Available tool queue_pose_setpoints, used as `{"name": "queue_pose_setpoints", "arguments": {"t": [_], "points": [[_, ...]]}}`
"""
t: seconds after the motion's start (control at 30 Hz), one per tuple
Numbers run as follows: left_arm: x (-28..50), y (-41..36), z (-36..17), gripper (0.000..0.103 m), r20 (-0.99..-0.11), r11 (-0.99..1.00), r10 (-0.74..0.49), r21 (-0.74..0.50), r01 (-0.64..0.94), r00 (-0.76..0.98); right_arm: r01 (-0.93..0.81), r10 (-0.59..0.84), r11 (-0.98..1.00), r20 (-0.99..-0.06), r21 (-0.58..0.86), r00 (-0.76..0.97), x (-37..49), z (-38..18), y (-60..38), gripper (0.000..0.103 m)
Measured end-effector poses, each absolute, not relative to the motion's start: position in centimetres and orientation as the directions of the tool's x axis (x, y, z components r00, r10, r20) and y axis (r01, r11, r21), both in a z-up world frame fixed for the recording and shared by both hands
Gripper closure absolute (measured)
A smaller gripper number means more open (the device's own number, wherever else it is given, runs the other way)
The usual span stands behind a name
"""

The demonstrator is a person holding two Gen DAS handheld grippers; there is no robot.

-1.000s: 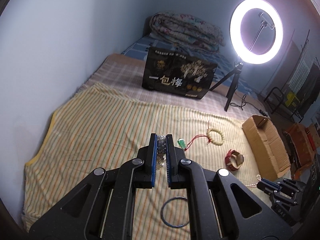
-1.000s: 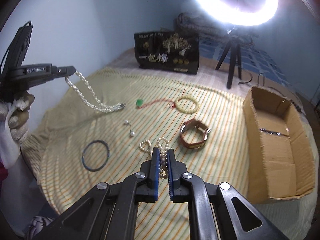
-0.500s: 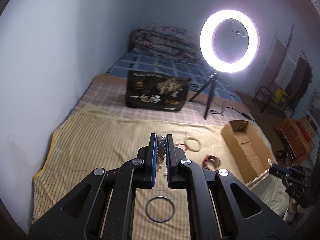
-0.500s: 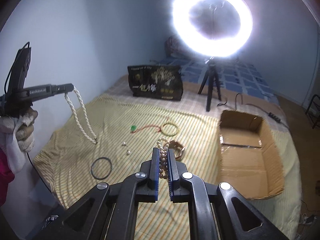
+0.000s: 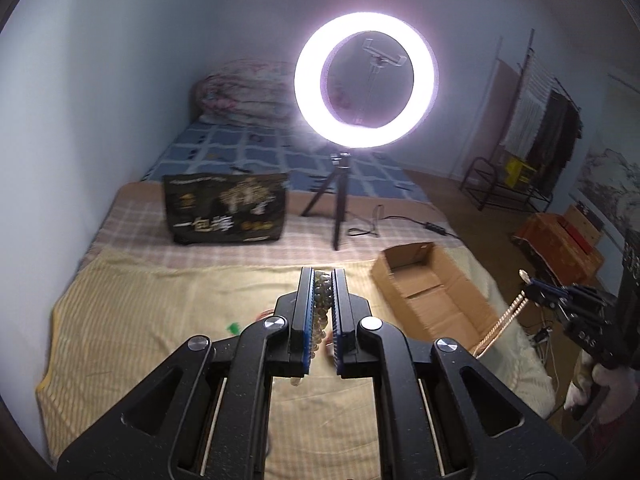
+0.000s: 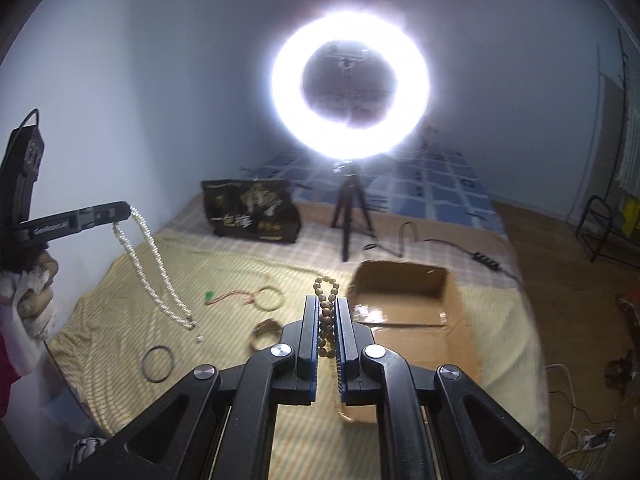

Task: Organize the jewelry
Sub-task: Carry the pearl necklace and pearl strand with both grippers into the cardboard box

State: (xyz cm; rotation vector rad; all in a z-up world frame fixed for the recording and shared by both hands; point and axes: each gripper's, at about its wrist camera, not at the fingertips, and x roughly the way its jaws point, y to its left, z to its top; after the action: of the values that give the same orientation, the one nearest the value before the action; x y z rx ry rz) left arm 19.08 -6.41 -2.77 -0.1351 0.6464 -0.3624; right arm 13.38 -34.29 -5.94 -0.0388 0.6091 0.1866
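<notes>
Two strands hung lifted at once — the left gripper (image 5: 320, 316) had its jaws clamped on a pearl necklace (image 6: 148, 264), the right gripper (image 6: 327, 332) pinched a wooden bead strand (image 6: 326, 312), both raised clear of the bed (image 6: 120, 320), presumably for dropping into the open cardboard box (image 6: 416, 320) nearby.

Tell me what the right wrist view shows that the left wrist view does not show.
Only the right wrist view shows the dark ring, the pale bangle and the white pearl necklace hanging full length from the left gripper. Only the left wrist view shows the clothes rack. Both show the ring light, the cardboard box and the brown bead string in the right gripper.
</notes>
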Motion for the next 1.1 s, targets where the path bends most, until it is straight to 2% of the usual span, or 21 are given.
{"name": "queue_pose_setpoints", "arguments": {"t": [0.33,0.7,1.1], "points": [[20.8,-14.6,-0.8,0.097,-0.539,0.886,-0.46,-0.229,0.402,0.706,-0.116,0.095,0.993,-0.572,-0.001,0.815,15.2,-5.7,-39.0,0.099],[24.0,-23.2,-0.5,0.097,-0.534,0.846,-0.524,-0.233,0.48,0.664,-0.08,0.057,0.997,-0.617,-0.009,0.785,16.7,-8.6,-42.6,0.099],[27.4,-29.1,-4.6,0.097,-0.6,0.842,-0.515,-0.221,0.492,0.612,-0.05,0.055,0.998,-0.668,0.027,0.742,17.4,-12.7,-45.1,0.099]]}}
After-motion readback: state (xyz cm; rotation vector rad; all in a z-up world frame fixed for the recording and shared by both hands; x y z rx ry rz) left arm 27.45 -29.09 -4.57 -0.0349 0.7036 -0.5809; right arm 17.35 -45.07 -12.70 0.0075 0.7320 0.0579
